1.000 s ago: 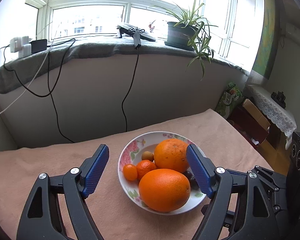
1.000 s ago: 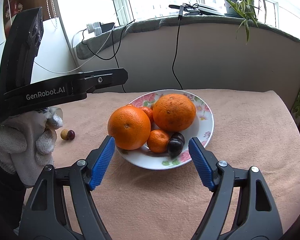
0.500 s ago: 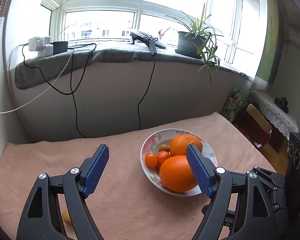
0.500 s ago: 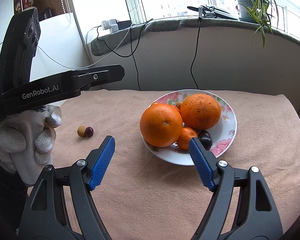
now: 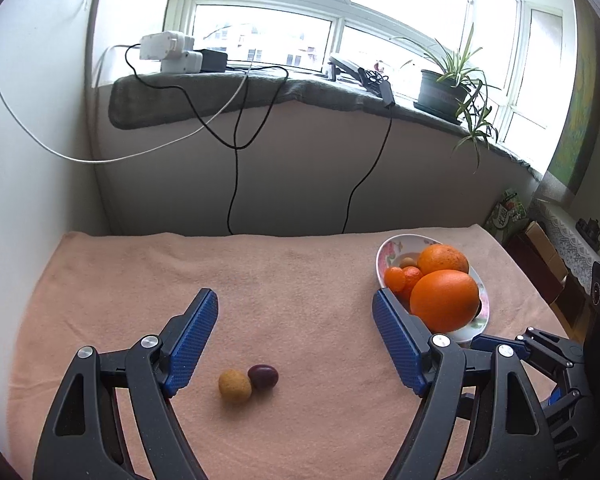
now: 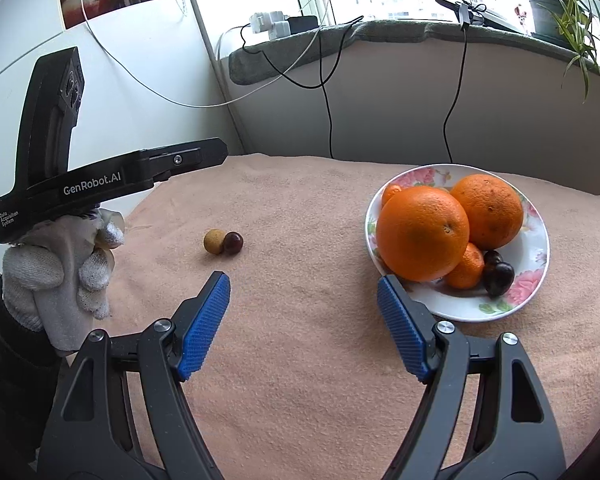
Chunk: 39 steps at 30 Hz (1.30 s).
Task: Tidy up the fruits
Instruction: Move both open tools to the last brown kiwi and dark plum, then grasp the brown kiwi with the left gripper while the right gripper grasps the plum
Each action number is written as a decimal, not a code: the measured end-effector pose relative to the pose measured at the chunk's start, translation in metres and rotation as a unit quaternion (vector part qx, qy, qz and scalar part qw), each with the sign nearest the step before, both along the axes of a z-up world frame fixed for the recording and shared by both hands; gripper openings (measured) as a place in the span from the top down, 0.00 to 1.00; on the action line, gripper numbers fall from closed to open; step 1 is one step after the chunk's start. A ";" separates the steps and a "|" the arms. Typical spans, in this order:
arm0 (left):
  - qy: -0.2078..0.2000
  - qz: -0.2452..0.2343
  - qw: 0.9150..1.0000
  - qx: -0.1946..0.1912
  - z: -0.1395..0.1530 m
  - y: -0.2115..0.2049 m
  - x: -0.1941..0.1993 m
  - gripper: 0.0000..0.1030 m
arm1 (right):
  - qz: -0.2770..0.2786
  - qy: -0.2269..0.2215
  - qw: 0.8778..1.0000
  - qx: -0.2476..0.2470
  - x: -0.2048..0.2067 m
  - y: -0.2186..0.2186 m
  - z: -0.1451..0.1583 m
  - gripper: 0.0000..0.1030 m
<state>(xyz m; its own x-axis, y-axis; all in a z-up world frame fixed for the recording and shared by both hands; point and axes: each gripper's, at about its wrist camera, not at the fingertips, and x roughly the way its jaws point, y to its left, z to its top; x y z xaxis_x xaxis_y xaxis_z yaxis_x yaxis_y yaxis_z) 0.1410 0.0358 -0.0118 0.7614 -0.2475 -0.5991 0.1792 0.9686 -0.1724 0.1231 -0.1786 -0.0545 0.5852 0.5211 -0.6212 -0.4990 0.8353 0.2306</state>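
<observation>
Now: two small fruits loose, both grippers wide and empty

Just ahead of the left gripper [image 5: 294, 326], between its spread jaws, a tan fruit [image 5: 235, 386] and a dark red fruit [image 5: 263, 376] lie touching on the pink-covered bench [image 5: 140, 280]. Off to its right stands a flowered plate [image 6: 534, 280] with two oranges [image 6: 423, 234], small tangerines and dark fruits. The right gripper [image 6: 303, 310] also gapes, holding nothing, the plate just beyond its right finger. A gloved hand [image 6: 56, 280] carries the left tool, which reads "GenRobot.AI" and "Data Acquisition System".
</observation>
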 end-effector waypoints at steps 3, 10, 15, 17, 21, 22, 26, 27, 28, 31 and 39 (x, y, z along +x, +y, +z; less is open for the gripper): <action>0.009 0.014 1.000 -0.006 -0.008 0.015 -0.005 0.22 | 0.011 0.008 1.000 0.001 0.003 0.007 -0.005 0.24; 0.038 0.016 0.999 -0.008 -0.037 0.032 -0.018 0.23 | 0.037 0.030 0.999 0.015 0.016 0.022 -0.012 0.24; 0.050 -0.001 0.999 -0.010 -0.049 0.037 -0.023 0.39 | 0.064 0.052 0.996 0.023 0.030 0.038 -0.017 0.41; 0.053 -0.012 0.999 -0.001 -0.053 0.036 -0.024 0.45 | 0.071 0.062 0.995 0.027 0.036 0.045 -0.019 0.43; 0.063 -0.031 0.997 0.014 -0.061 0.033 -0.020 0.55 | 0.082 0.091 0.991 0.047 0.053 0.060 -0.024 0.55; 0.066 -0.036 0.997 0.018 -0.063 0.032 -0.019 0.57 | 0.085 0.102 0.990 0.053 0.058 0.064 -0.027 0.56; 0.072 -0.046 0.996 0.030 -0.068 0.030 -0.015 0.58 | 0.082 0.140 0.984 0.076 0.075 0.074 -0.039 0.60; 0.072 -0.048 0.996 0.034 -0.068 0.029 -0.014 0.58 | 0.081 0.147 0.983 0.080 0.079 0.077 -0.041 0.62; 0.071 -0.051 0.995 0.037 -0.069 0.028 -0.013 0.59 | 0.081 0.152 0.981 0.085 0.081 0.079 -0.043 0.63; 0.074 -0.056 0.995 0.040 -0.071 0.026 -0.009 0.59 | 0.079 0.163 0.979 0.089 0.087 0.085 -0.048 0.63; 0.080 -0.069 0.993 0.045 -0.078 0.023 -0.005 0.61 | 0.080 0.179 0.977 0.089 0.100 0.100 -0.057 0.64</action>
